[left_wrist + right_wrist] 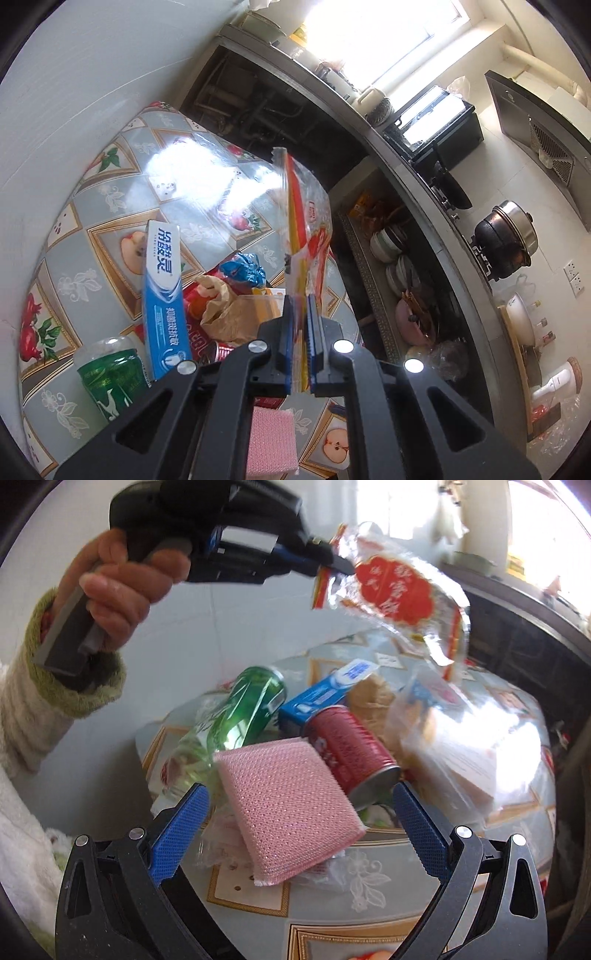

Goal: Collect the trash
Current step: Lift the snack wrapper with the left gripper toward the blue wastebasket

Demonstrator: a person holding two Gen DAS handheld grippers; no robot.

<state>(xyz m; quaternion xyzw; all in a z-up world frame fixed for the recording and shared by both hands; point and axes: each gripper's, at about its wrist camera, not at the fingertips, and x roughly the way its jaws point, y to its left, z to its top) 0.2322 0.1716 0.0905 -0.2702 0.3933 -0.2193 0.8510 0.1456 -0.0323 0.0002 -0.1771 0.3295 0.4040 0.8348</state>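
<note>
With 1 wrapper [397, 590] clamped: 1 can [351, 753], 1 sponge [288, 808].

A clear crinkly wrapper [399, 590] with a red label hangs up in the air. A pink sponge [288, 808], red can [351, 753], green bottle [240, 712] and blue toothpaste box [325, 694] lie together on the table.

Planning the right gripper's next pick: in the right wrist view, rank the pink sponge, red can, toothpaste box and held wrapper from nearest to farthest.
From the open right gripper:
1. Pink sponge, lying between the fingers.
2. Red can, just behind, right of centre.
3. Toothpaste box, farther back on the table.
4. Wrapper, up high, pinched by the left gripper.
</note>
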